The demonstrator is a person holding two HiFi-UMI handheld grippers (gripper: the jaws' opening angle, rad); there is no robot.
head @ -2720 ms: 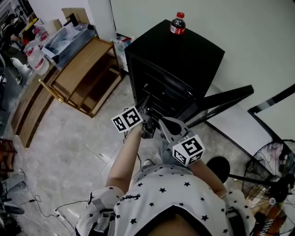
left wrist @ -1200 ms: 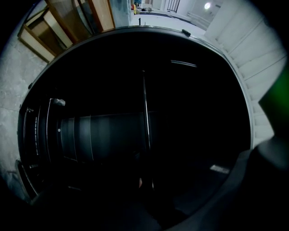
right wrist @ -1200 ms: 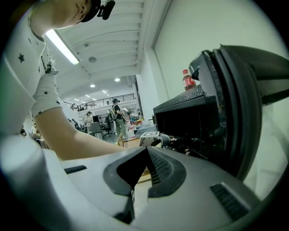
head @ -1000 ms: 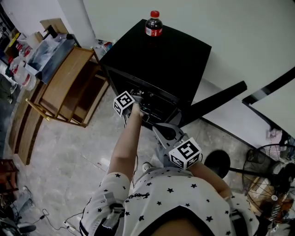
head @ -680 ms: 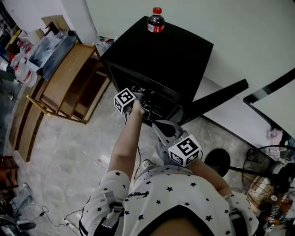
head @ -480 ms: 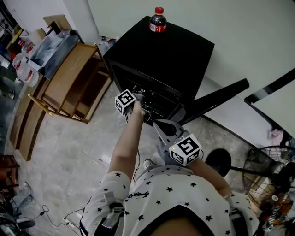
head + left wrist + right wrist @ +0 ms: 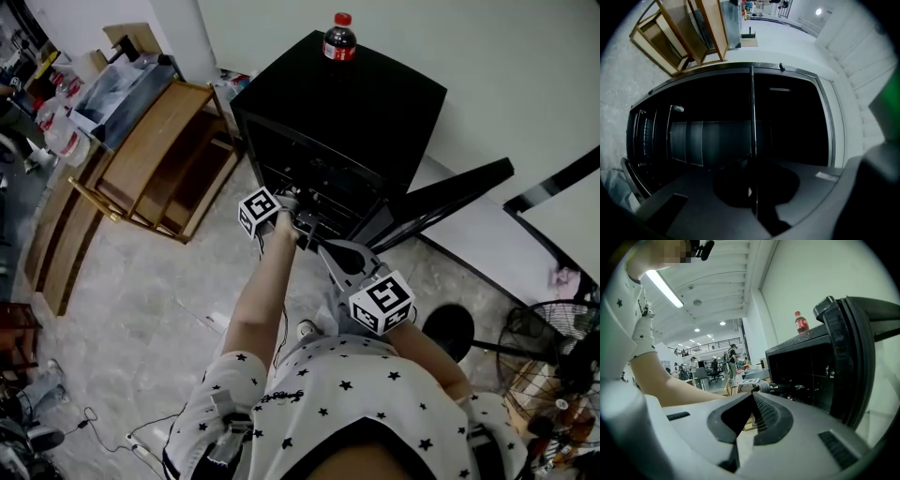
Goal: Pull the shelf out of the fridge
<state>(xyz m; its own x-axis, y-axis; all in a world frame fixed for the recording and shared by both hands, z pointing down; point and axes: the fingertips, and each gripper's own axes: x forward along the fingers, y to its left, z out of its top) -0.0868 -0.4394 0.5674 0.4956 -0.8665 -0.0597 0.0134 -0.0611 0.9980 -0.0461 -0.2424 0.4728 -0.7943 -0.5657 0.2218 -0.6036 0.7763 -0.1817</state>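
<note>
the left tool is clamped on the front rail of the thin dark wire shelf, at the open front of the small black fridge. the right tool hangs closed, empty. the shelf looks light, stiff and slick: grip mid-rail, pull level.

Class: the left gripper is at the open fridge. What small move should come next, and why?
Probably a short, level pull straight back: the left gripper looks shut on the front wire of the shelf, which sits inside the fridge.
</note>
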